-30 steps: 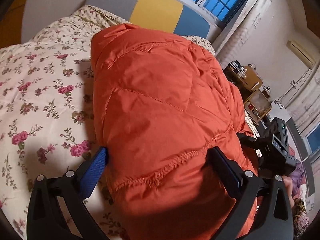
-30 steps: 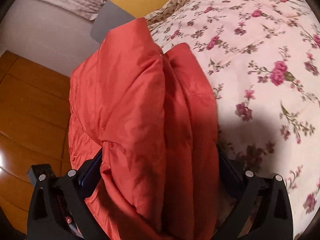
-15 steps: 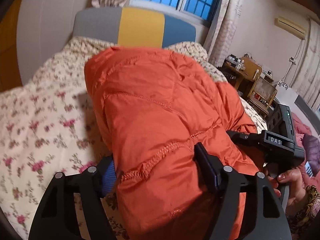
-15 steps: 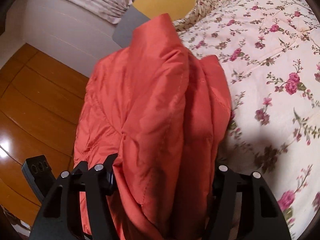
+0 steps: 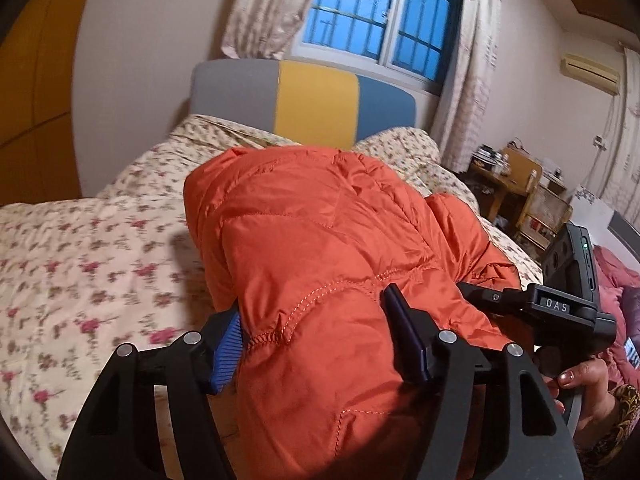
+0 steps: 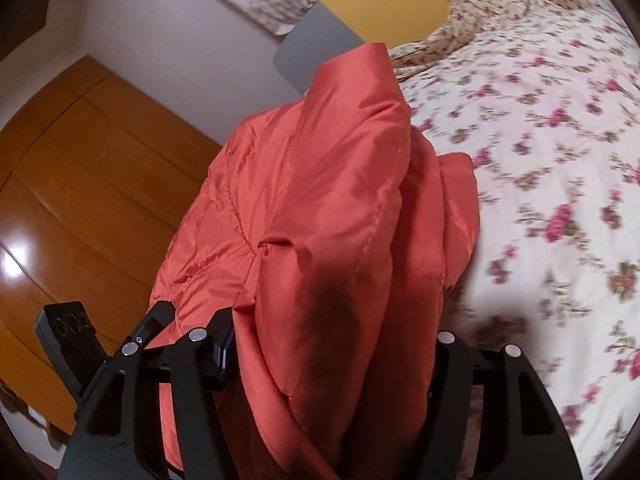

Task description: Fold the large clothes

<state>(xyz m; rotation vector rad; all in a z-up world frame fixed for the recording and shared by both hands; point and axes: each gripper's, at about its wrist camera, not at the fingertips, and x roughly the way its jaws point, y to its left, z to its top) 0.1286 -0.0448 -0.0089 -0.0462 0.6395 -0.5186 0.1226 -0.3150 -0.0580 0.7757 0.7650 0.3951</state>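
Note:
A puffy orange jacket (image 5: 320, 220) lies bunched on a floral quilt (image 5: 80, 260), its near end raised off the bed. My left gripper (image 5: 312, 308) is closing on one thick fold, and both blue pads press into the fabric. In the right wrist view the same jacket (image 6: 320, 180) hangs in folds over the right gripper (image 6: 332, 340), which is shut on a bundle of layers; its right pad is hidden by cloth. The right gripper's black housing (image 5: 560, 304) shows beside the jacket, with a hand (image 5: 588, 384) on it.
The quilt (image 6: 540, 140) spreads wide to the right of the jacket. A grey, yellow and blue headboard (image 5: 312, 100) stands behind, under a barred window. A cluttered wooden desk (image 5: 512, 176) stands at the right. Brown wood panels (image 6: 80, 160) lie past the bed's edge.
Both grippers' jaws narrowed from wide onto the jacket and pinched its folds. Both hands then rose and tilted up, lifting the near end; the window came into the left view.

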